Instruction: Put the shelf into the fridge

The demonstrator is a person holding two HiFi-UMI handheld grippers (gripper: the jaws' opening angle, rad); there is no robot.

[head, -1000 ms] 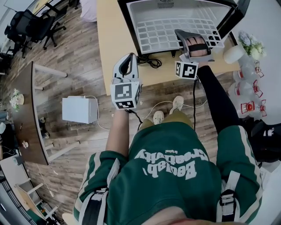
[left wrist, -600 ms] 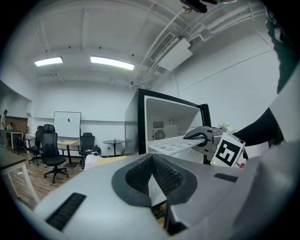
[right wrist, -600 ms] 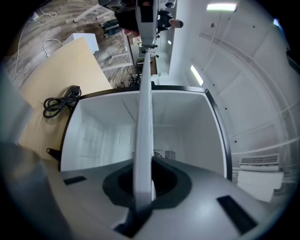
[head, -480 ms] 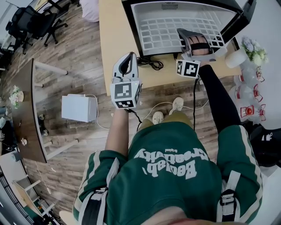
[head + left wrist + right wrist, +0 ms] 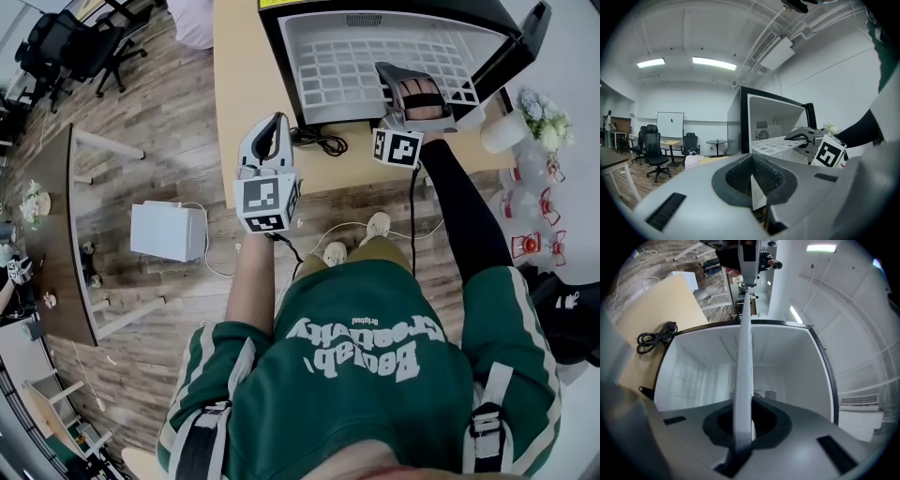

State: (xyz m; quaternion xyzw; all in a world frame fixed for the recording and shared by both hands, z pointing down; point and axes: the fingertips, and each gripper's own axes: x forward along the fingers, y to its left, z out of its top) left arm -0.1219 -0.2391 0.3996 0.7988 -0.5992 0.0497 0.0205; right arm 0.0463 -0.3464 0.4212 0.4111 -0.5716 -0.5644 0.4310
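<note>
The black fridge lies open on the wooden table, its white inside facing me. The white grid shelf lies partly inside it. My right gripper is shut on the shelf's near right edge. In the right gripper view the shelf runs edge-on from the jaws of the right gripper into the cavity. My left gripper hovers at the table's front edge, left of the fridge, shut on nothing. The left gripper looks toward the fridge, the shelf and the right gripper.
A black coiled cable lies on the table before the fridge. A white box stands on the floor at left, by a dark table. Office chairs stand far left. A flower vase and bottles are at right.
The right gripper has slid a little toward the fridge with the shelf, which sits slightly deeper. The left gripper has stayed in place.
</note>
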